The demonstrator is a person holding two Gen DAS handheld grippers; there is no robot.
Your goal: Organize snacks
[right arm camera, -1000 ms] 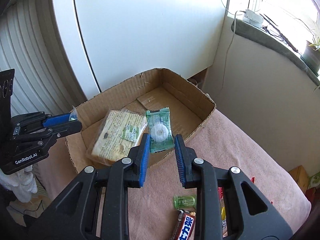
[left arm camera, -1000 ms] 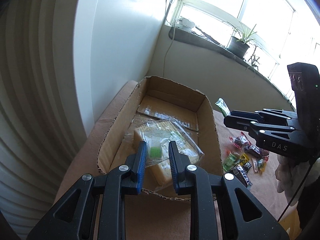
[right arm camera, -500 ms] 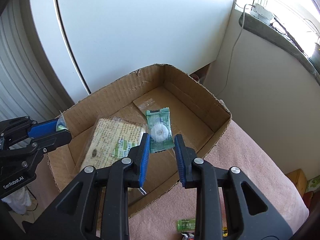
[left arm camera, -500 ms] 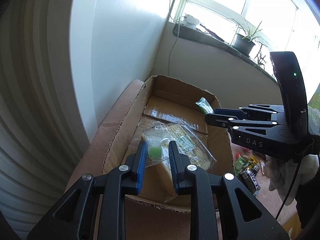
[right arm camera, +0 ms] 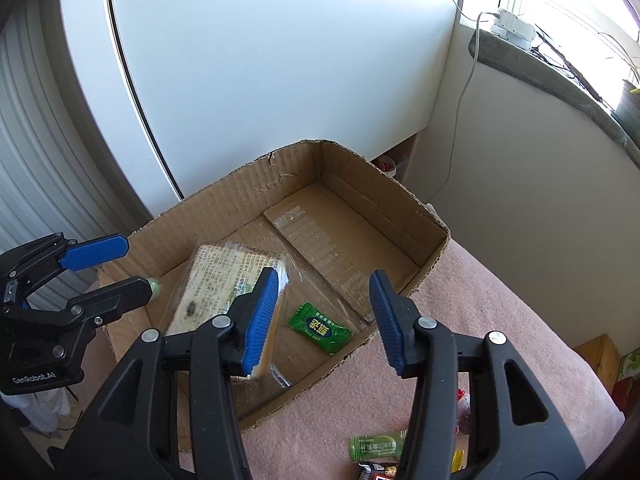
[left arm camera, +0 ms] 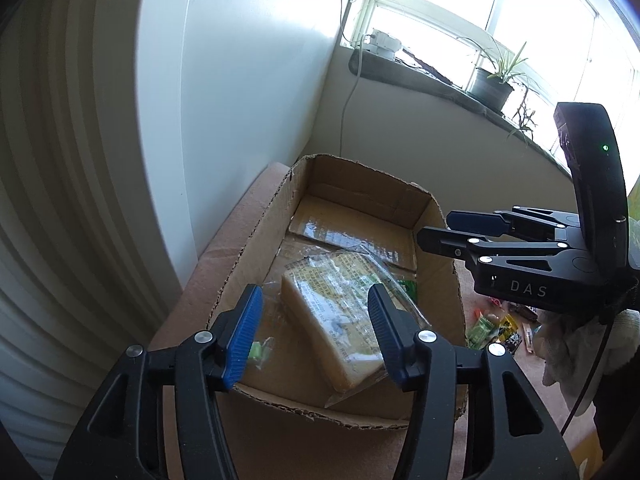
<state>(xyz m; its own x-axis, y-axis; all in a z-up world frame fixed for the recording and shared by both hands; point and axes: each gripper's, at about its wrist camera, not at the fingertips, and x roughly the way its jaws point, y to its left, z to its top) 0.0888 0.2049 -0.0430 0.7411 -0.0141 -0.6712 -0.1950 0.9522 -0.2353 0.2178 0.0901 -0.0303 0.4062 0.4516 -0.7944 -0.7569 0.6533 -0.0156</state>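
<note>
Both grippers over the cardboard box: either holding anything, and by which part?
Nothing held. Right gripper is opening over the green candy packet lying in the brown cardboard box. Left gripper is opening; its clear-wrapped green candy drops free.

An open cardboard box (right arm camera: 352,204) sits on the pink cloth, holding a large clear-wrapped biscuit pack (right arm camera: 218,276) lying flat. Just beside the pack lies a small green candy (right arm camera: 320,327), and more wrapped snacks (right arm camera: 376,446) lie loose outside.
</note>
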